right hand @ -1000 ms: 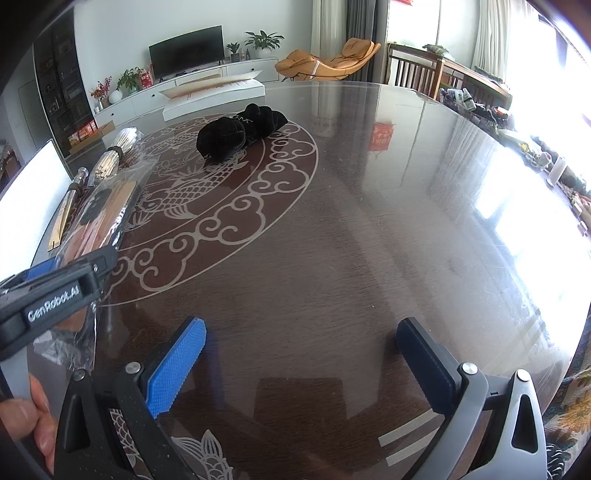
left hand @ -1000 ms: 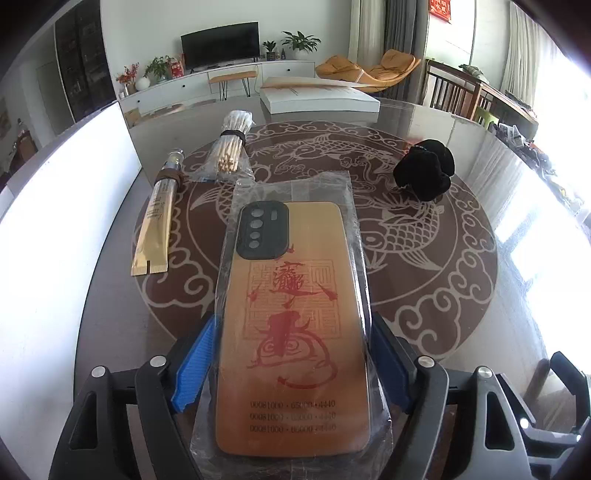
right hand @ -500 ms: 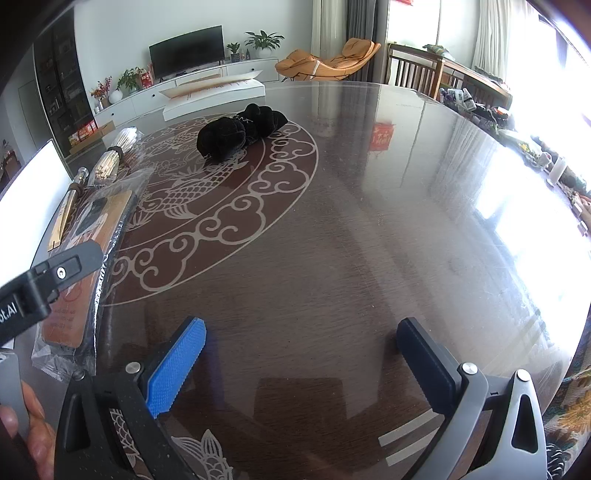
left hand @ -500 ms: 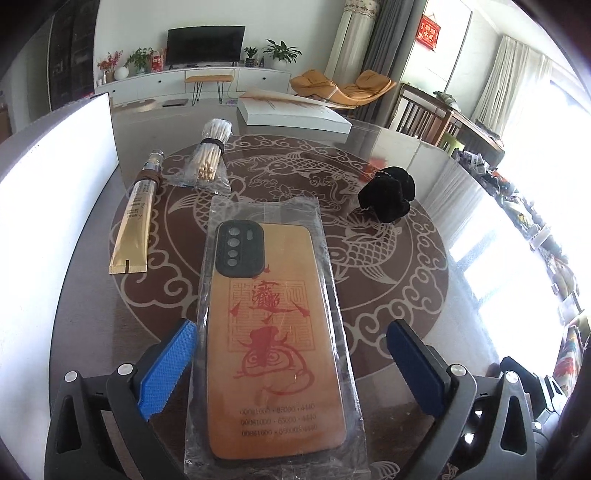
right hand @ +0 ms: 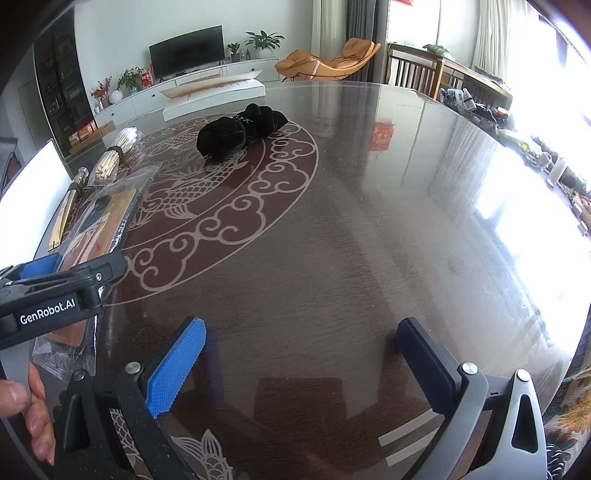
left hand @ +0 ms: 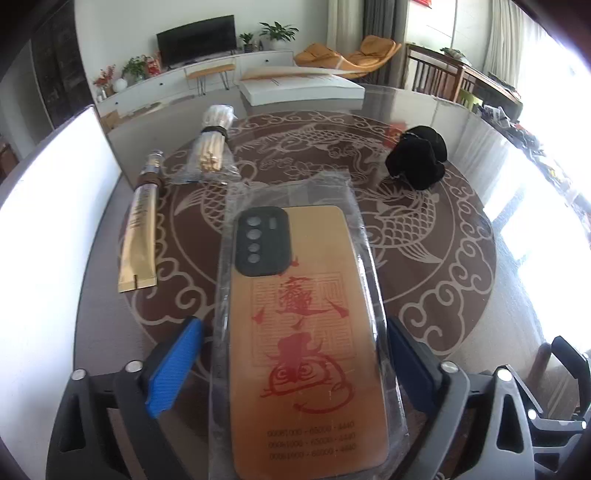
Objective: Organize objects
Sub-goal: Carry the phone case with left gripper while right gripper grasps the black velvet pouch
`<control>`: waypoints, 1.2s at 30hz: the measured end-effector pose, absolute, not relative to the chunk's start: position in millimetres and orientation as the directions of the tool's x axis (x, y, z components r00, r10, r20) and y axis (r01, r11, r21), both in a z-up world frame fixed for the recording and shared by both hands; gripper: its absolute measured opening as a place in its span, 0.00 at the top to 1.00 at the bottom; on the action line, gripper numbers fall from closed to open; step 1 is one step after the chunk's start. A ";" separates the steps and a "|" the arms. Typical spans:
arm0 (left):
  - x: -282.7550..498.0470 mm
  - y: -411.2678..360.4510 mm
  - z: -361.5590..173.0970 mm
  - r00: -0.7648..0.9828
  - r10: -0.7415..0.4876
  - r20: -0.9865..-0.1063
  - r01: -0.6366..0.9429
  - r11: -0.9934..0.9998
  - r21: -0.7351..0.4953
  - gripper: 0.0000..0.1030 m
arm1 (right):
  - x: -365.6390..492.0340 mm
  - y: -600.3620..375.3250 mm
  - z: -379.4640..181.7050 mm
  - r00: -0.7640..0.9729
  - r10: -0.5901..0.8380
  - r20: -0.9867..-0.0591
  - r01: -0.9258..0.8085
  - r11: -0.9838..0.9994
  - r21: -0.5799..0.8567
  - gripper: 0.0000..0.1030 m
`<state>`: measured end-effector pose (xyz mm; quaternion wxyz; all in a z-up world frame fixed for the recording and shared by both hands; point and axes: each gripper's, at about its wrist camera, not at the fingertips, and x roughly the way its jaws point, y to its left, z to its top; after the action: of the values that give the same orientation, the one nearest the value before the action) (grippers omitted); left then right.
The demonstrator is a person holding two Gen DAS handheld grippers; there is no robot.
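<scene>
Home living rm: TV, lounge chair, plants.

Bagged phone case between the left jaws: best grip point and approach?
Grip the phone case across its two long edges at the lower half, coming from its near short end along its length, as the left gripper is now lined up. It lies flat on the table and is long and thin, so the width is the only span the jaws can bracket. The loose plastic sleeve may slip.
</scene>
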<state>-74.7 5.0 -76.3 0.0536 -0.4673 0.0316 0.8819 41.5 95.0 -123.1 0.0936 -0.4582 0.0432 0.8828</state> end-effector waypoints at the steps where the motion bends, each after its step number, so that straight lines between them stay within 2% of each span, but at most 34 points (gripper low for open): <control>1: -71.7 1.5 -74.5 -0.565 0.053 -0.824 -0.104 -0.995 0.007 0.28 | 41.7 95.2 -122.7 -0.563 0.124 -0.817 -0.204 -0.979 -0.008 0.00; 5: -58.8 -9.7 -74.4 -0.580 0.042 -0.814 -0.078 -0.997 0.004 0.28 | 42.2 97.6 -120.9 -0.563 0.099 -0.821 -0.190 -0.982 0.012 0.00; 9: -49.0 -13.6 -74.6 -0.590 0.048 -0.806 -0.084 -0.996 0.002 0.28 | 24.4 120.1 -113.7 -0.574 -0.017 -0.818 -0.205 -0.965 0.164 0.00; 13: -50.0 -12.2 -74.9 -0.593 0.040 -0.805 -0.081 -0.997 0.010 0.27 | -45.3 132.7 -101.3 -0.529 -0.129 -0.839 -0.181 -0.948 0.260 0.07; 18: -50.5 -12.2 -75.2 -0.594 0.041 -0.803 -0.081 -0.997 0.009 0.27 | -143.8 122.5 -91.5 -0.481 -0.123 -0.868 -0.197 -0.950 0.243 0.09; 21: -50.4 -12.1 -75.4 -0.595 0.041 -0.803 -0.081 -0.997 0.009 0.27 | -180.3 109.7 -103.3 -0.434 -0.072 -0.898 -0.206 -0.962 0.177 0.16; 23: -50.4 -12.1 -75.3 -0.595 0.041 -0.803 -0.081 -0.997 0.009 0.27 | -189.7 100.1 -109.9 -0.427 -0.039 -0.904 -0.177 -0.976 0.126 0.35; 24: -50.4 -12.3 -75.4 -0.595 0.042 -0.803 -0.081 -0.997 0.008 0.27 | -189.5 94.4 -108.7 -0.443 -0.018 -0.896 -0.146 -0.985 0.091 0.47; 25: -50.3 -12.2 -75.5 -0.595 0.042 -0.803 -0.081 -0.997 0.008 0.27 | -186.7 90.9 -109.4 -0.452 -0.012 -0.892 -0.118 -0.990 0.073 0.63; 26: -50.4 -12.2 -75.6 -0.595 0.042 -0.803 -0.081 -0.997 0.008 0.27 | -180.5 89.5 -109.6 -0.459 -0.013 -0.888 -0.103 -0.992 0.067 0.71; 30: -50.4 -13.2 -75.6 -0.595 0.047 -0.803 -0.081 -0.997 0.002 0.27 | -127.8 95.9 -111.4 -0.485 -0.083 -0.871 -0.064 -0.989 0.130 0.71; 36: -42.1 -26.2 -71.2 -0.601 0.116 -0.791 -0.064 -0.993 -0.097 0.28 | -7.9 101.1 -114.6 -0.491 -0.303 -0.817 0.012 -0.940 0.342 0.71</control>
<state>-42.1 -26.2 -71.2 0.0505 -0.4440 -0.0292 0.8941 -7.9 101.1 -114.6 -0.0927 -0.4958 0.1467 0.8509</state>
